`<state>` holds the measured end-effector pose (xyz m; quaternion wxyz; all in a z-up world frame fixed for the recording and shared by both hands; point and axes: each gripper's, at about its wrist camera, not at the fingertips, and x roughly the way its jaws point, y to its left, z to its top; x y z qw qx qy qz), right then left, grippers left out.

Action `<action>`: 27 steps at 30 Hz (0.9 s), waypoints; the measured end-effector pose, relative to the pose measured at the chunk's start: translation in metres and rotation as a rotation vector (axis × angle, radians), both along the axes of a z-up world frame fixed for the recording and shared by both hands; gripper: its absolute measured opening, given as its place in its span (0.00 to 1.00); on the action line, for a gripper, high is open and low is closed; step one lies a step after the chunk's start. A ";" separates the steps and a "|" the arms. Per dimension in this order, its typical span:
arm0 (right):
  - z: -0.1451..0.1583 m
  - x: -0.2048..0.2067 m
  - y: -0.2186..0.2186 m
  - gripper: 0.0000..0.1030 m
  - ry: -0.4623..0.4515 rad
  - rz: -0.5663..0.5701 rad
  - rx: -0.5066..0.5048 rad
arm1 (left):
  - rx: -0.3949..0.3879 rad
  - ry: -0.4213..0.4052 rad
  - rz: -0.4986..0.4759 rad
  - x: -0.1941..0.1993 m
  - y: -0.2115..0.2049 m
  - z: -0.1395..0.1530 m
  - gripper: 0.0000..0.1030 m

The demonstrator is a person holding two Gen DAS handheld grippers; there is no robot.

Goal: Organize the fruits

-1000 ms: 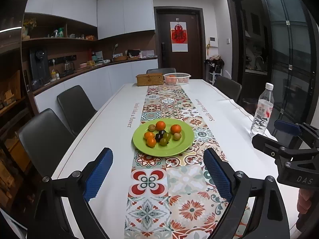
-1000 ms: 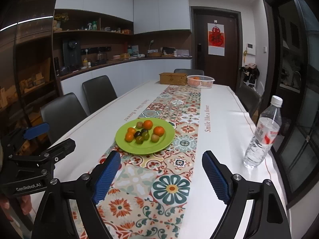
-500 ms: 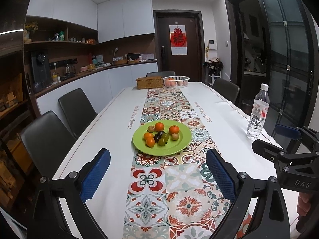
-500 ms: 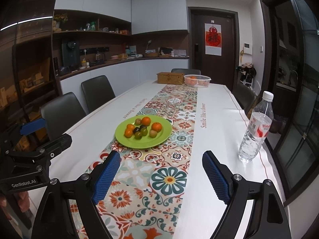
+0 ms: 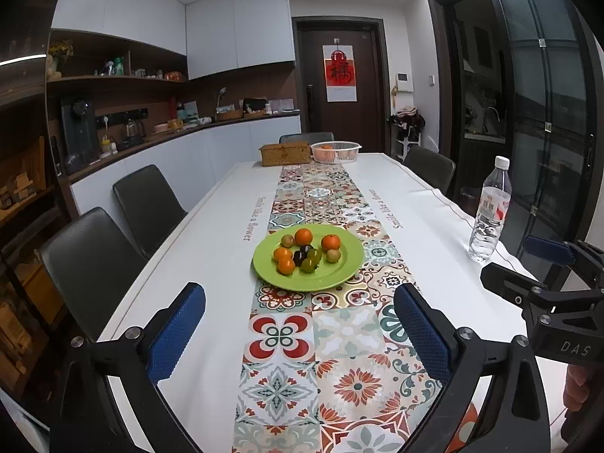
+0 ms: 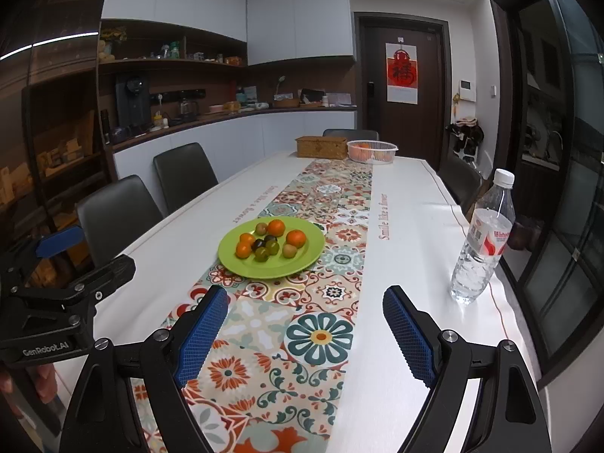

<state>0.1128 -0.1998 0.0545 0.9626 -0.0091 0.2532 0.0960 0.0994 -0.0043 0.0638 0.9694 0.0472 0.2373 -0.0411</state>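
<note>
Fruit [image 5: 306, 253] fills the green plate [image 5: 341, 273]; left gripper [image 5: 300, 334], just widening, and right gripper [image 6: 305, 334] gape empty.

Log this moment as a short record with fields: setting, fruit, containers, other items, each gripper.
setting: long table with patterned runner
fruit: four orange, two tan, three green or dark small fruits, clustered on green plate
containers: white basket holding fruit and woven box, far end of the table
other items: water bottle, upright, capped, near the table's right edge
left gripper: open, jaws have just been opening, nothing between them
right gripper: open, empty, short of the plate
</note>
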 end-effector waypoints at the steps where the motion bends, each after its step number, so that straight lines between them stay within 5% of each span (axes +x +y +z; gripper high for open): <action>1: 0.000 0.000 0.000 0.83 0.000 -0.001 0.001 | -0.003 0.003 -0.001 0.000 0.000 0.000 0.99; 27: -0.001 -0.001 0.002 0.83 0.007 -0.004 -0.007 | -0.040 0.013 0.019 0.001 0.003 -0.003 1.00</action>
